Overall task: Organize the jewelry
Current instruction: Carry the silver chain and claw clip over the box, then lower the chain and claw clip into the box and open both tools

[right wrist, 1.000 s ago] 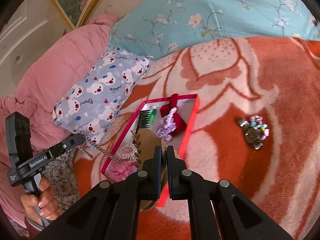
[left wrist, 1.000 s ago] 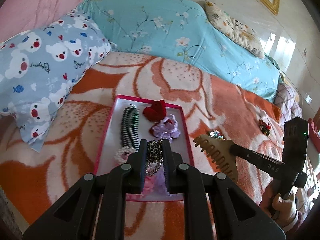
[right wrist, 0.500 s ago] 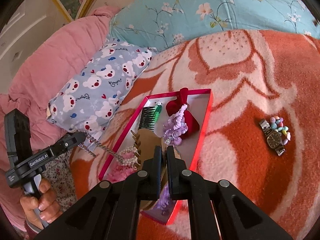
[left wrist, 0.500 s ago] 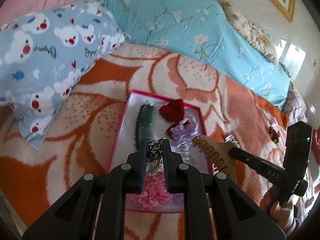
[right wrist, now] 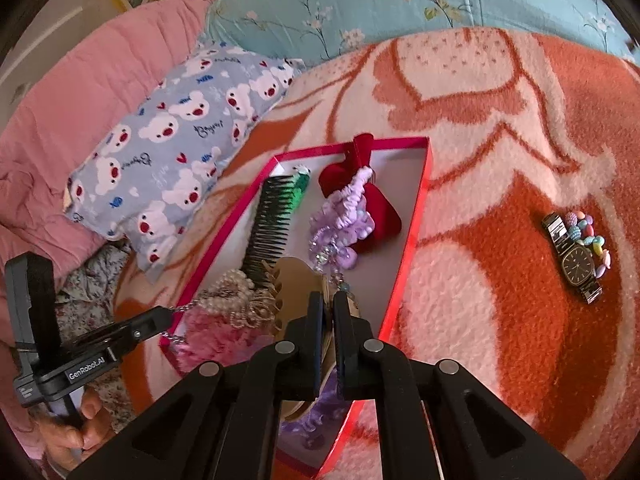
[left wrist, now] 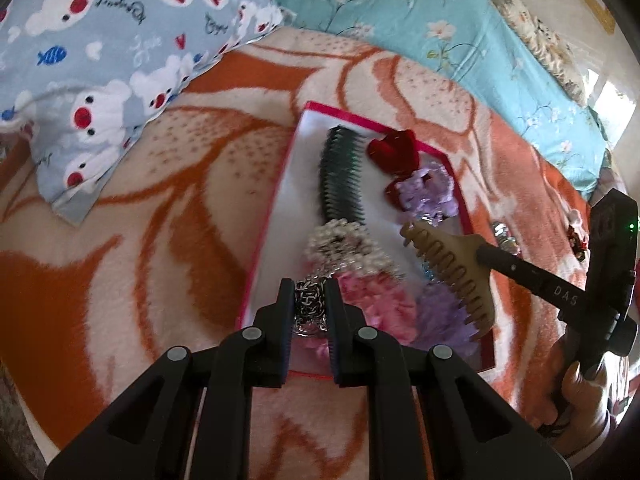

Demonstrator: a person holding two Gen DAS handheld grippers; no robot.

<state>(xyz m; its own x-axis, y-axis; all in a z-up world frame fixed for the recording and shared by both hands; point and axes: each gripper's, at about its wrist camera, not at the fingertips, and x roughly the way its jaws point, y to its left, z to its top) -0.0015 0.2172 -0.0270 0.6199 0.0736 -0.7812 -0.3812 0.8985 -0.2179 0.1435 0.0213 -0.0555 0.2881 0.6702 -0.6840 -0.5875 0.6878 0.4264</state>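
A pink-rimmed box (left wrist: 276, 208) (right wrist: 420, 208) lies on the orange blanket, holding a dark comb (left wrist: 340, 176) (right wrist: 270, 220), a red velvet bow (left wrist: 394, 152) (right wrist: 360, 184), a purple scrunchie (left wrist: 428, 196) (right wrist: 348, 220), a pearl bracelet (left wrist: 340, 244) (right wrist: 230, 296) and a pink pompom (left wrist: 376, 304) (right wrist: 216, 336). My left gripper (left wrist: 310, 294) is shut on a silver chain (left wrist: 310, 304) low over the box's near end. My right gripper (right wrist: 328, 312) is shut on a tan wooden comb (left wrist: 448, 268) (right wrist: 296, 280), held over the box.
A wristwatch (right wrist: 576, 264) and a colourful bead bracelet (right wrist: 590, 236) lie on the blanket to the box's right. A bear-print pillow (left wrist: 100, 52) (right wrist: 172, 140), a pink quilt (right wrist: 80, 92) and a blue floral quilt (left wrist: 440, 28) border the blanket.
Both grippers have dropped closer to the box. The chain now hangs just above the pearls and pompom, and the wooden comb has come in over the box's right side.
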